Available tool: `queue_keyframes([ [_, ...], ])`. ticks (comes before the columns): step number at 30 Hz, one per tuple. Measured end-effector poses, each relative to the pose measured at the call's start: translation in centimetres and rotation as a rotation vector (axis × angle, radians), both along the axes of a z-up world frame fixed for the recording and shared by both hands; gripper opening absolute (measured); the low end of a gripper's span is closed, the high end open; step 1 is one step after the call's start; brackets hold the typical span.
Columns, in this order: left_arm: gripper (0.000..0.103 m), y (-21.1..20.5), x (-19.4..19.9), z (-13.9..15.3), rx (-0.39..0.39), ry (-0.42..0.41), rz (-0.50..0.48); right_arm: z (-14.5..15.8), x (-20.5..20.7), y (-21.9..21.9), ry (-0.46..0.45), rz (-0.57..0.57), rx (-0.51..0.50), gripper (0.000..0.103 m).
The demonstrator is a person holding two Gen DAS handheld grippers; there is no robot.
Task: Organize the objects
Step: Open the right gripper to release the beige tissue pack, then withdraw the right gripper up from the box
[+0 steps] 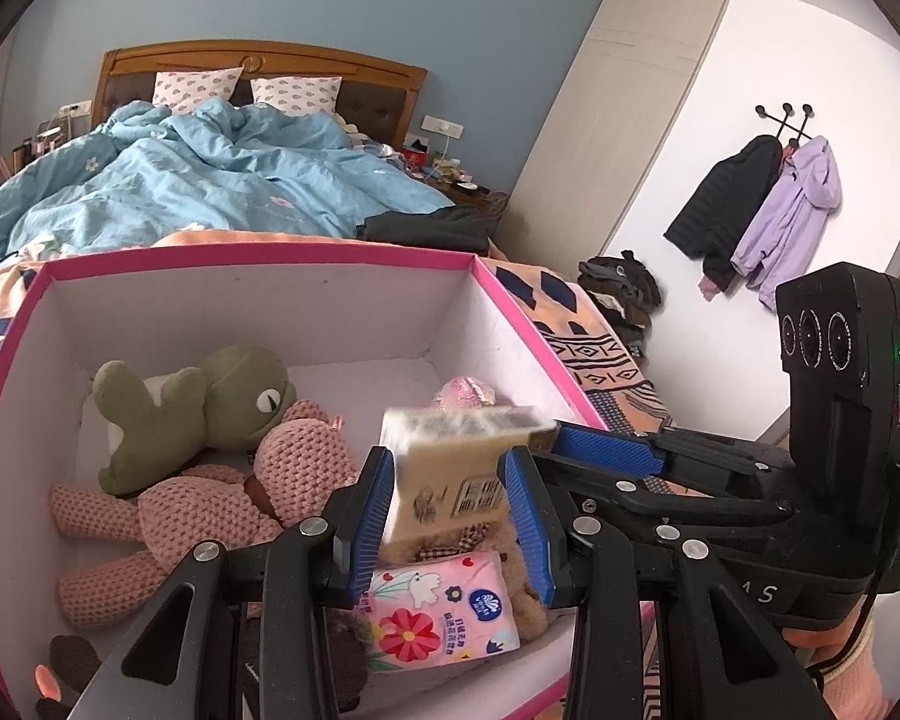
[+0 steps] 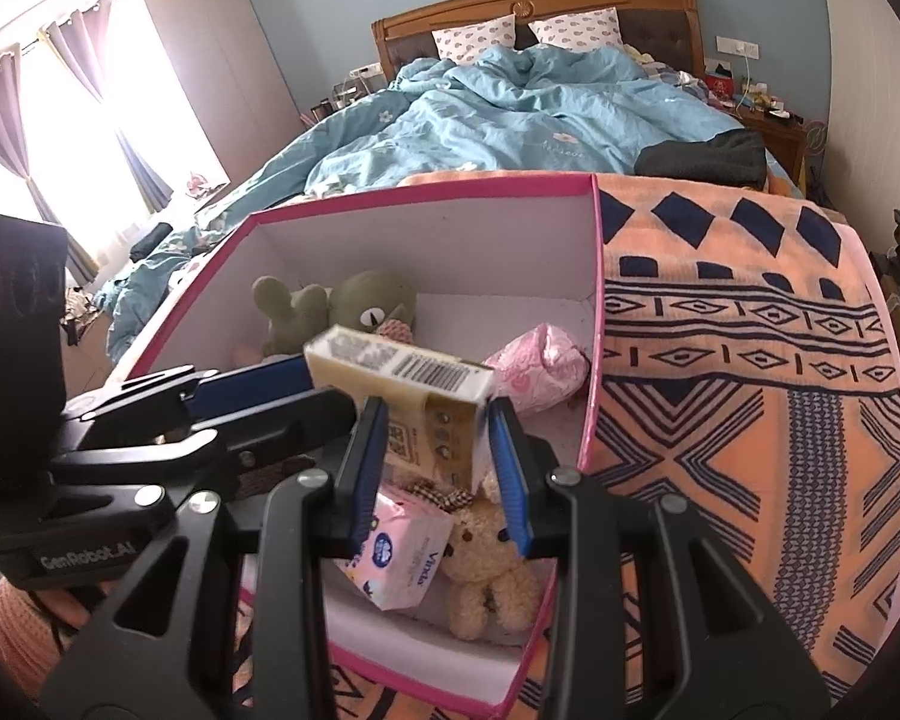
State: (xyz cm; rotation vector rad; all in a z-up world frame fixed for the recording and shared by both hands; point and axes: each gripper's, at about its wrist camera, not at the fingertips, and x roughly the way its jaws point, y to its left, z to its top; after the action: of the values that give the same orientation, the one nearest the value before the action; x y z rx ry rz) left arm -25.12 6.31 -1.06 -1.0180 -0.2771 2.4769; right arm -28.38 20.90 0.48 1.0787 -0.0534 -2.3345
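- Left wrist view: the left tongs [image 1: 450, 516] are clamped on the lower end of a small cream carton [image 1: 444, 468] with a barcode, which they hold above the open pink-rimmed box [image 1: 258, 258].
- The right tongs [image 1: 546, 438] come in from the right side, and one blue finger [image 1: 606, 450] meets the carton's upper right end.
- Inside the box lie a green frog plush [image 1: 198, 402], a pink knitted doll [image 1: 222, 498] partly under it, a flowered tissue pack [image 1: 438, 612] below the carton, and a pink wrapped packet [image 1: 468, 390] near the far right wall.
- The box stands on an orange patterned blanket [image 1: 600, 354] at the foot of a bed with a blue duvet [image 1: 210, 180].
- Right wrist view: the right tongs [image 2: 438, 456] are closed narrow on the near end of the same carton [image 2: 402, 378], its pads pressing both sides.
- The left tongs [image 2: 270, 384] reach in from the left side and touch the carton's far left end.
- Below the carton, in the box [image 2: 426, 192], sit the tissue pack [image 2: 402, 552] and a cream teddy bear [image 2: 486, 564] side by side, touching.
- The frog plush [image 2: 354, 306] lies against the far wall; the pink packet [image 2: 540, 372] is by the right wall.
- The blanket [image 2: 750, 360] spreads to the right of the box.
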Motion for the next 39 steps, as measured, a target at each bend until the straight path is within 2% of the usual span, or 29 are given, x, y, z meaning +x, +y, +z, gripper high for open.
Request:
queue_keyframes([
  [2, 0.046, -0.1, 0.3, 0.1, -0.014, 0.01, 0.008, -0.1, 0.1, 0.0, 0.001, 0.0, -0.004, 0.038],
  [5, 0.069, -0.3, 1.0, 0.4, -0.036, 0.039, 0.033, 0.0, 0.3, 0.3, 0.006, -0.008, -0.013, 0.039],
  [8, 0.074, -0.3, 2.2, 0.8, -0.05, 0.08, 0.03, 0.0, 0.7, 0.6, 0.012, -0.016, -0.021, 0.043],
  [11, 0.09, -0.5, 4.0, 1.6, -0.068, 0.145, 0.039, 0.1, 1.5, 0.8, 0.02, -0.017, -0.029, 0.045],
  [14, 0.102, -1.1, 5.9, 2.6, -0.061, 0.206, 0.047, 0.5, 2.8, 1.2, 0.042, -0.013, -0.047, 0.045],
  [20, 0.103, -2.8, 10.2, 3.8, -0.072, 0.282, 0.105, 2.1, 6.6, 2.0, 0.137, -0.002, -0.074, 0.062],
  [24, 0.103, -3.5, 13.0, 3.7, -0.121, 0.318, 0.177, 2.3, 9.8, 2.4, 0.187, 0.007, -0.085, 0.075],
  [31, 0.103, -5.3, 16.3, 1.9, -0.16, 0.279, 0.286, 1.3, 14.8, 2.2, 0.251, -0.012, -0.078, 0.098],
  [36, 0.103, -6.0, 18.3, -0.1, -0.182, 0.226, 0.297, -0.8, 17.7, 1.0, 0.249, 0.007, -0.018, 0.098],
  [39, 0.103, -5.8, 19.5, -0.8, -0.234, 0.23, 0.321, -1.9, 19.0, 0.4, 0.237, 0.012, 0.001, 0.098],
])
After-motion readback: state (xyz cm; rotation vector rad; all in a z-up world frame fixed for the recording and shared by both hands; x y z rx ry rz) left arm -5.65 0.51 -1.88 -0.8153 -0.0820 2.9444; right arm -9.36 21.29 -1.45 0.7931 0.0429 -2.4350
